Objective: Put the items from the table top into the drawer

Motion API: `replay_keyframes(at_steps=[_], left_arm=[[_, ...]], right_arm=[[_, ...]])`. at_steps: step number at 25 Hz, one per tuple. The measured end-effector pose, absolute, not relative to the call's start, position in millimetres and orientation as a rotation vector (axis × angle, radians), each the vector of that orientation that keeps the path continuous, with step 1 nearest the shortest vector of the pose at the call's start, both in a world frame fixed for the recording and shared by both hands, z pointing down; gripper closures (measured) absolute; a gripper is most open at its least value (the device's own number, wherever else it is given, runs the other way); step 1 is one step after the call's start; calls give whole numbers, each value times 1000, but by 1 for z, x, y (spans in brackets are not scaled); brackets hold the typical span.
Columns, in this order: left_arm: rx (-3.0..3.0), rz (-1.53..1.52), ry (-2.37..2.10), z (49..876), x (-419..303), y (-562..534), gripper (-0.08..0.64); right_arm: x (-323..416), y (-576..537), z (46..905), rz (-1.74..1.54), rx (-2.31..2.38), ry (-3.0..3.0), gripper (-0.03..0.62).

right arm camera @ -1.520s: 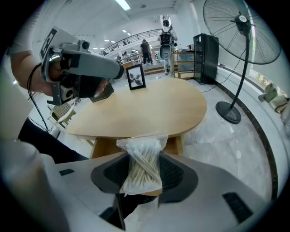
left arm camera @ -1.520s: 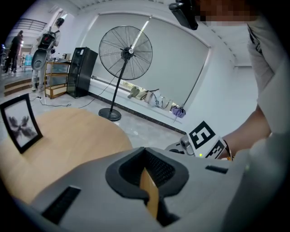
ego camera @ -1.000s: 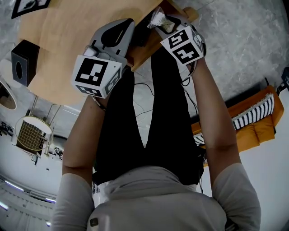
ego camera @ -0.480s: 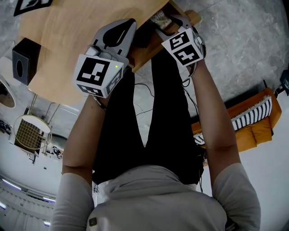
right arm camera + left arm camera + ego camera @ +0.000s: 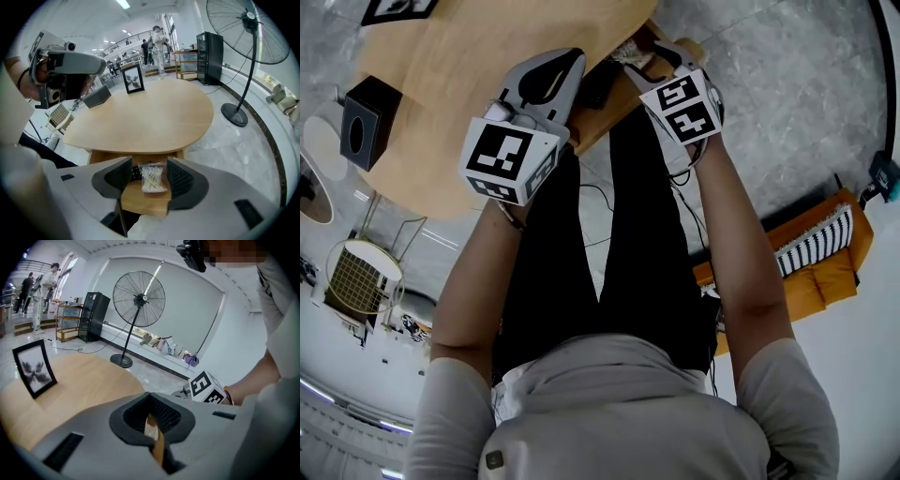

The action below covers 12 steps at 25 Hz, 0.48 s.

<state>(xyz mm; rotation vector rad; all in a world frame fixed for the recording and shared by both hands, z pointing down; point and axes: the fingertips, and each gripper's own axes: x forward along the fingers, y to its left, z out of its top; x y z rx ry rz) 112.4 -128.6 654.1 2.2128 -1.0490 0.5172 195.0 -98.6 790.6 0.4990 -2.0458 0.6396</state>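
grey plastic and black pads fill the lower half of both gripper views. both bare forearms reach straight out from the body, side by side above the lap, each hand tucked behind its marker cube. the left gripper (image 5: pixel 154 430) sits at the edge of the table (image 5: pixel 469 56) and points gently down. its jaws stand all but together, with a thin slit between them. a strip of wood shows in that slit, and it is not clear whether the wood is gripped or only seen through it. the right gripper (image 5: pixel 149 176) tips more steeply down over the open drawer (image 5: pixel 145 202). its jaws have just been opening and stand wide apart. the bag of cotton swabs (image 5: pixel 153 179) shows between them but lies flat in the drawer, clear of both pads. a dark thing (image 5: pixel 135 173) beside the bag is half hidden by one pad and too cut off to name. in the head view the two grippers cover most of the drawer.
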Motion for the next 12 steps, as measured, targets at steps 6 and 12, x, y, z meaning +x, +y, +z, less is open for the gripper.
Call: replay_keyframes(at_steps=[6,12], left_arm=[[2216,492,-1083,602,103,-127,551],[2229,457,-1122,530,99,-127,551]], right_arm=[[187,-109,732,612,512,-2086,388],[184,-121,656,553,523,-2122,433]])
